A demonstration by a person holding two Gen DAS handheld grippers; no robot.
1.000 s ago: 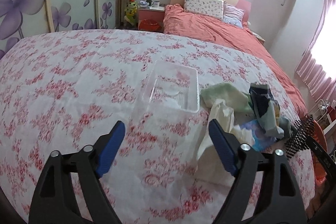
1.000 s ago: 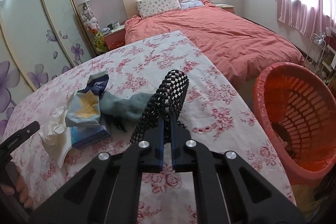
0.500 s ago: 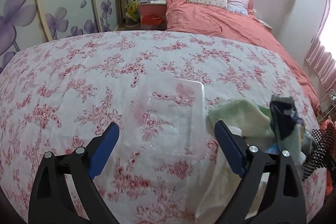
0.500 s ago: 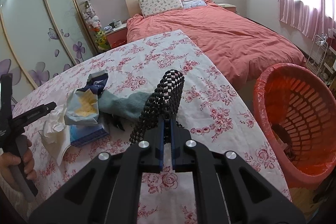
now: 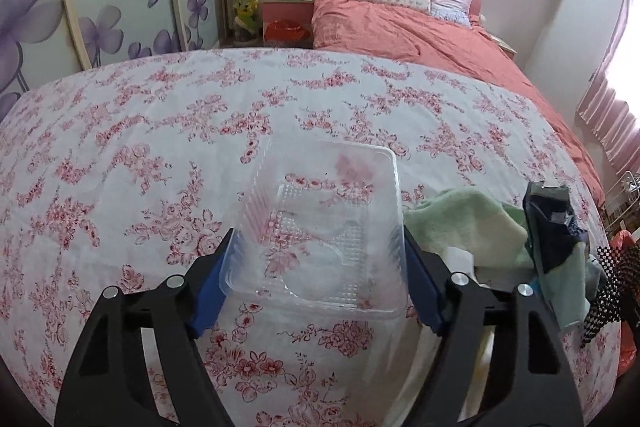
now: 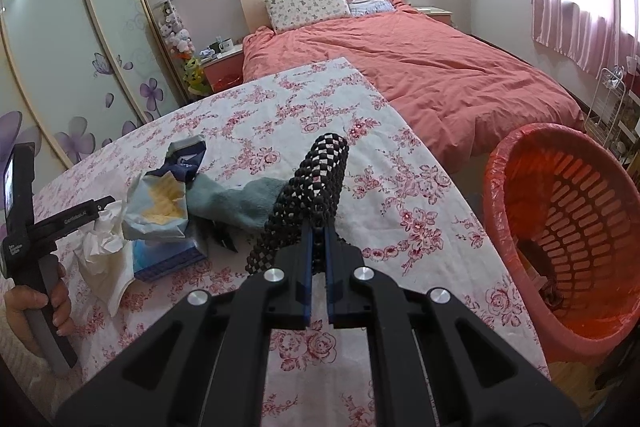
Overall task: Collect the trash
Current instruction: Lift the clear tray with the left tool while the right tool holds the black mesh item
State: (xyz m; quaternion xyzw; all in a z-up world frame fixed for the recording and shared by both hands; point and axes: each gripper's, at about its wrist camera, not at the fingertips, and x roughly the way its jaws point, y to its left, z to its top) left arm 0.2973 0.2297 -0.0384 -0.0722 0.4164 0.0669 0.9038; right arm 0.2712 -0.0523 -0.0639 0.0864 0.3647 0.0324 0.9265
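Plastic tray [image 5: 324, 227], clear and empty, lies on the flowered worktop [image 5: 140, 147] between the blue pads of the left tool [image 5: 316, 279]; the jaws are closing on its two long sides, pads right at the walls, though a firm pinch cannot be confirmed. Approach is from the near short end, probably so the thin walls flex inward and give a hold. Just right of the tray sits the remaining litter: green cloth [image 5: 468, 227], dark snack bag [image 5: 552, 227], crumpled tissue [image 6: 100, 243] and a blue pack [image 6: 168, 255], all bunched together. Right tool [image 6: 318, 247] is pressed together on a black mesh sleeve [image 6: 316, 187], held up off the worktop and pointing forward. Red basket [image 6: 560, 227] stands off the worktop's right edge, well placed for a drop; sleeve likely goes first.
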